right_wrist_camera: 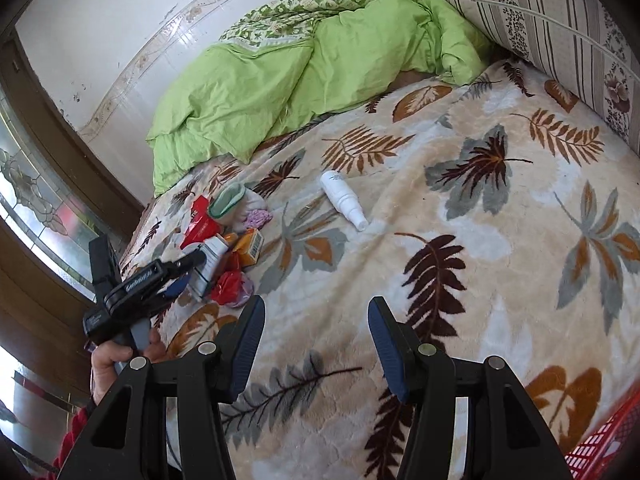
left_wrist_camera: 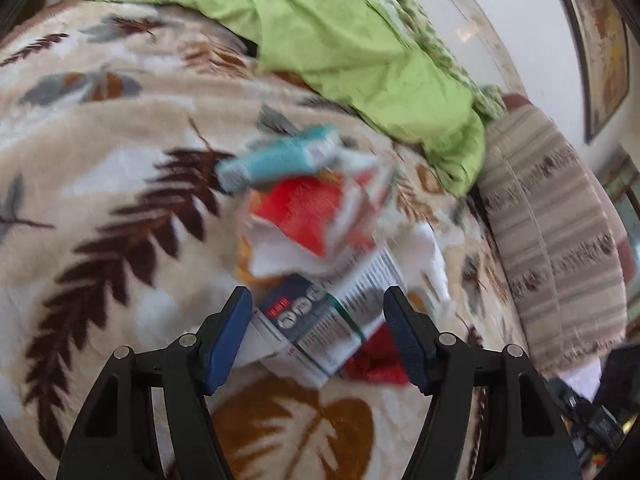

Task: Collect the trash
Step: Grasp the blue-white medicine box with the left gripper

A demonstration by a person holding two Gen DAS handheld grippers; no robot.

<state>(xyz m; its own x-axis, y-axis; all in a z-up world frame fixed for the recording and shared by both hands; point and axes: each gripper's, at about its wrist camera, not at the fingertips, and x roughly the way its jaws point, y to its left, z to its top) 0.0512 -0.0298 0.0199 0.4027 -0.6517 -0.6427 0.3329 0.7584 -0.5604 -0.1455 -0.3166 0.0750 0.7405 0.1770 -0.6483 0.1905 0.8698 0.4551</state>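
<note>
A pile of trash lies on the leaf-patterned blanket (left_wrist_camera: 120,200): a teal box (left_wrist_camera: 280,156), a red and white wrapper (left_wrist_camera: 304,216), a printed white carton (left_wrist_camera: 332,312) and a red bag (left_wrist_camera: 376,356). My left gripper (left_wrist_camera: 317,295) is open and low over the pile, with the carton between its blue pads; the view is blurred. In the right wrist view the same pile (right_wrist_camera: 224,240) sits at the left, with the left gripper (right_wrist_camera: 192,270) at it. A white bottle (right_wrist_camera: 344,198) lies alone further right. My right gripper (right_wrist_camera: 317,302) is open over bare blanket, holding nothing.
A green quilt (right_wrist_camera: 300,80) is bunched along the wall at the back. A striped pillow (right_wrist_camera: 560,40) stands at the far right. A red plastic basket (right_wrist_camera: 600,444) shows at the lower right corner. A hand (right_wrist_camera: 116,356) holds the left gripper's handle near a glazed door (right_wrist_camera: 32,200).
</note>
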